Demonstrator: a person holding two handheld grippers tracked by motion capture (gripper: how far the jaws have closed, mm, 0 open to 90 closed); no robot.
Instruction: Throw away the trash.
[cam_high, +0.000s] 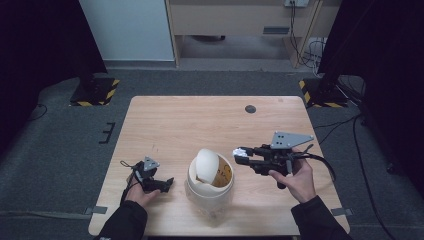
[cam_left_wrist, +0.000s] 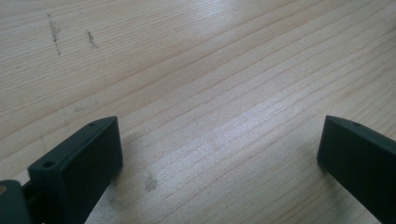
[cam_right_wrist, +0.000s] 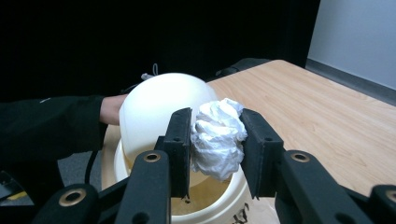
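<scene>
Carrying a crumpled white paper wad (cam_right_wrist: 217, 137), the right tool (cam_high: 241, 154) has its jaws pinched narrow on it and points level toward the cream bin (cam_high: 210, 192), with the wad just beside the bin's rim on the person's right. The bin stands near the front edge of the table (cam_high: 200, 117); its domed swing lid (cam_high: 206, 165) is tipped up, leaving a gap on the side the wad approaches.

As I judge it, the main risk is a miss at the opening. The wad sits only between the pad tips, so a brush against the rim or the raised lid could knock it loose and drop it on the table beside the bin. The lid pivots freely by the look of it; a nudge could swing it shut over the gap. Nothing steadies the bin, so a push from the right could slide or rock it.

The right hand (cam_high: 295, 180) grips its tool from below, forearm coming in from the front right of the bin, wrist roughly level. The left tool (cam_high: 167, 184) rests low over the table on the opposite side of the bin, near it but apart, jaws spread wide on bare wood, holding nothing.
</scene>
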